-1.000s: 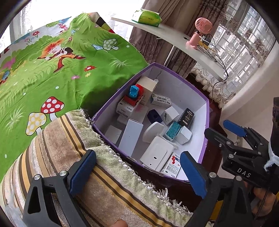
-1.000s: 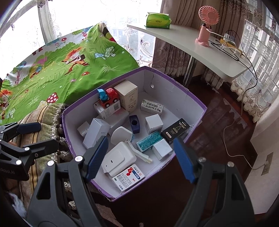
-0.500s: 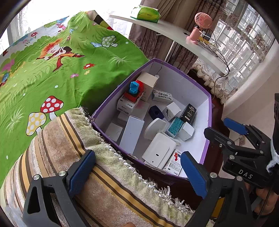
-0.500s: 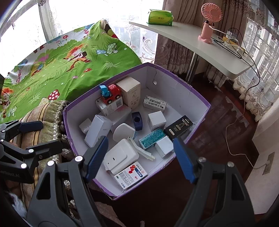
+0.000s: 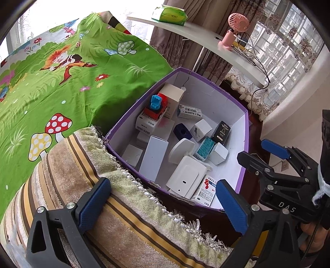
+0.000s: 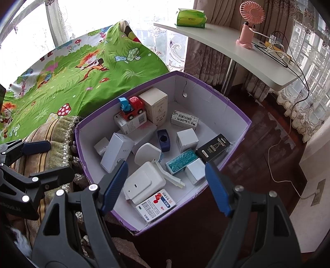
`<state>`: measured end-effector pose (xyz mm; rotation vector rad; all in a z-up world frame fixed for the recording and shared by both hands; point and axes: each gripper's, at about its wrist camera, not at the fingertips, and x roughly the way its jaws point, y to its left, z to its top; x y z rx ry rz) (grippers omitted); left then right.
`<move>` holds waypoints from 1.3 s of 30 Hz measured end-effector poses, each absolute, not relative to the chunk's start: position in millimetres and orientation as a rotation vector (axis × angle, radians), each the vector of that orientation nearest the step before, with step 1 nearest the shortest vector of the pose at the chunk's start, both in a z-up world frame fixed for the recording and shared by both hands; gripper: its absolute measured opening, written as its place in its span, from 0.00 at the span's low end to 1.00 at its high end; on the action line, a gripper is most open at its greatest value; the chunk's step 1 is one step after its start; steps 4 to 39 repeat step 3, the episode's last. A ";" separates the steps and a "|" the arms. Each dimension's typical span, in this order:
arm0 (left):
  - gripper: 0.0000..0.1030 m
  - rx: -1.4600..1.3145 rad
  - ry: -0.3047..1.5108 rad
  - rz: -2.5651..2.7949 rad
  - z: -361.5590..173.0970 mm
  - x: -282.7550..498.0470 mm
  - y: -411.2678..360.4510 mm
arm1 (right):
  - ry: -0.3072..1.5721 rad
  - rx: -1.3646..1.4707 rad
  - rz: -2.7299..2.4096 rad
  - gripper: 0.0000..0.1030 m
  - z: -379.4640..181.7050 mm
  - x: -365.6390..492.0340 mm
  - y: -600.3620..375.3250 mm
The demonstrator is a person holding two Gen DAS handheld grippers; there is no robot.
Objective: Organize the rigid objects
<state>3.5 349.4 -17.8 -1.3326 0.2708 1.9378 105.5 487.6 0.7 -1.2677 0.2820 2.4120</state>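
Observation:
A purple-rimmed white box (image 5: pixel 245 132) (image 6: pixel 239 132) sits on the floor beside the bed. It holds several small cartons, a red and blue toy truck (image 5: pixel 155 106) (image 6: pixel 132 107), a white device (image 5: pixel 186 177) (image 6: pixel 143 181), a black box (image 6: pixel 212 147) and a red-and-blue medicine carton (image 6: pixel 155 205). My left gripper (image 5: pixel 163 204) is open and empty above a striped towel, near the box's near rim. My right gripper (image 6: pixel 165 188) is open and empty above the box's near end.
A green cartoon bedspread (image 5: pixel 61 72) covers the bed at left. A striped fringed towel (image 5: pixel 86 185) lies at the bed's edge. A white desk (image 6: pixel 237 53) with a pink fan (image 6: pixel 248 24) and tissue pack (image 6: pixel 190 18) stands behind. Dark wood floor (image 6: pixel 264 127) at right.
Both grippers have drawn back a little from the box and stay open. Nothing in the box has moved.

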 end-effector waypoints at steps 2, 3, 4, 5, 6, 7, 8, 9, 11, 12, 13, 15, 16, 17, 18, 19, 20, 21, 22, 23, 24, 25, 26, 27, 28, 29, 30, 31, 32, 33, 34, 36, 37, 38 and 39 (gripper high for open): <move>1.00 -1.332 0.261 1.933 -17.7 2.5 348.8 | 0.282 -1.270 2.414 0.77 -0.4 105.3 487.0; 1.00 -1.330 0.256 1.931 -17.3 2.5 348.4 | 0.283 -1.272 2.413 0.77 -0.9 105.4 486.8; 1.00 -1.330 0.256 1.931 -17.3 2.5 348.4 | 0.283 -1.272 2.413 0.77 -0.9 105.4 486.8; 1.00 -1.330 0.256 1.931 -17.3 2.5 348.4 | 0.283 -1.272 2.413 0.77 -0.9 105.4 486.8; 1.00 -1.330 0.256 1.931 -17.3 2.5 348.4 | 0.283 -1.272 2.413 0.77 -0.9 105.4 486.8; 1.00 -1.330 0.256 1.931 -17.3 2.5 348.4 | 0.283 -1.272 2.413 0.77 -0.9 105.4 486.8; 1.00 -1.330 0.256 1.931 -17.3 2.5 348.4 | 0.283 -1.272 2.413 0.77 -0.9 105.4 486.8; 1.00 -1.330 0.256 1.931 -17.3 2.5 348.4 | 0.283 -1.272 2.413 0.77 -0.9 105.4 486.8; 1.00 -1.330 0.256 1.931 -17.3 2.5 348.4 | 0.283 -1.272 2.413 0.77 -0.9 105.4 486.8; 1.00 -1.330 0.256 1.931 -17.3 2.5 348.4 | 0.283 -1.272 2.413 0.77 -0.9 105.4 486.8; 1.00 -1.330 0.256 1.931 -17.3 2.5 348.4 | 0.283 -1.272 2.413 0.77 -0.9 105.4 486.8; 1.00 -1.330 0.256 1.931 -17.3 2.5 348.4 | 0.283 -1.272 2.413 0.77 -0.9 105.4 486.8; 1.00 -1.330 0.256 1.931 -17.3 2.5 348.4 | 0.283 -1.272 2.413 0.77 -0.9 105.4 486.8; 1.00 -1.330 0.256 1.931 -17.3 2.5 348.4 | 0.283 -1.272 2.413 0.77 -0.9 105.4 486.8; 1.00 -1.330 0.256 1.931 -17.3 2.5 348.4 | 0.283 -1.272 2.413 0.77 -0.9 105.4 486.8; 1.00 -1.330 0.256 1.931 -17.3 2.5 348.4 | 0.283 -1.272 2.413 0.77 -0.9 105.4 486.8; 1.00 -1.330 0.256 1.931 -17.3 2.5 348.4 | 0.283 -1.272 2.413 0.77 -0.9 105.4 486.8; 1.00 -1.330 0.256 1.931 -17.3 2.5 348.4 | 0.283 -1.272 2.413 0.77 -0.9 105.4 486.8; 1.00 -1.330 0.256 1.931 -17.3 2.5 348.4 | 0.283 -1.272 2.413 0.77 -0.9 105.4 486.8; 1.00 -1.330 0.256 1.931 -17.3 2.5 348.4 | 0.283 -1.272 2.413 0.77 -0.9 105.4 486.8; 1.00 -1.330 0.256 1.931 -17.3 2.5 348.4 | 0.283 -1.272 2.413 0.77 -0.9 105.4 486.8; 1.00 -1.330 0.256 1.931 -17.3 2.5 348.4 | 0.283 -1.272 2.413 0.77 -0.9 105.4 486.8; 1.00 -1.330 0.256 1.931 -17.3 2.5 348.4 | 0.283 -1.272 2.413 0.77 -0.9 105.4 486.8; 1.00 -1.330 0.256 1.931 -17.3 2.5 348.4 | 0.283 -1.272 2.413 0.77 -0.9 105.4 486.8; 1.00 -1.330 0.256 1.931 -17.3 2.5 348.4 | 0.283 -1.272 2.413 0.77 -0.9 105.4 486.8; 1.00 -1.330 0.256 1.931 -17.3 2.5 348.4 | 0.283 -1.272 2.413 0.77 -0.9 105.4 486.8; 1.00 -1.330 0.256 1.931 -17.3 2.5 348.4 | 0.283 -1.272 2.413 0.77 -0.9 105.4 486.8; 1.00 -1.330 0.256 1.931 -17.3 2.5 348.4 | 0.283 -1.272 2.413 0.77 -0.9 105.4 486.8; 1.00 -1.330 0.256 1.931 -17.3 2.5 348.4 | 0.283 -1.272 2.413 0.77 -0.9 105.4 486.8; 1.00 -1.330 0.256 1.931 -17.3 2.5 348.4 | 0.283 -1.272 2.413 0.77 -0.9 105.4 486.8; 1.00 -1.330 0.256 1.931 -17.3 2.5 348.4 | 0.283 -1.272 2.413 0.77 -0.9 105.4 486.8; 1.00 -1.330 0.256 1.931 -17.3 2.5 348.4 | 0.283 -1.272 2.413 0.77 -0.9 105.4 486.8; 1.00 -1.330 0.256 1.931 -17.3 2.5 348.4 | 0.283 -1.272 2.413 0.77 -0.9 105.4 486.8; 1.00 -1.330 0.256 1.931 -17.3 2.5 348.4 | 0.283 -1.272 2.413 0.77 -0.9 105.4 486.8; 1.00 -1.330 0.256 1.931 -17.3 2.5 348.4 | 0.283 -1.272 2.413 0.77 -0.9 105.4 486.8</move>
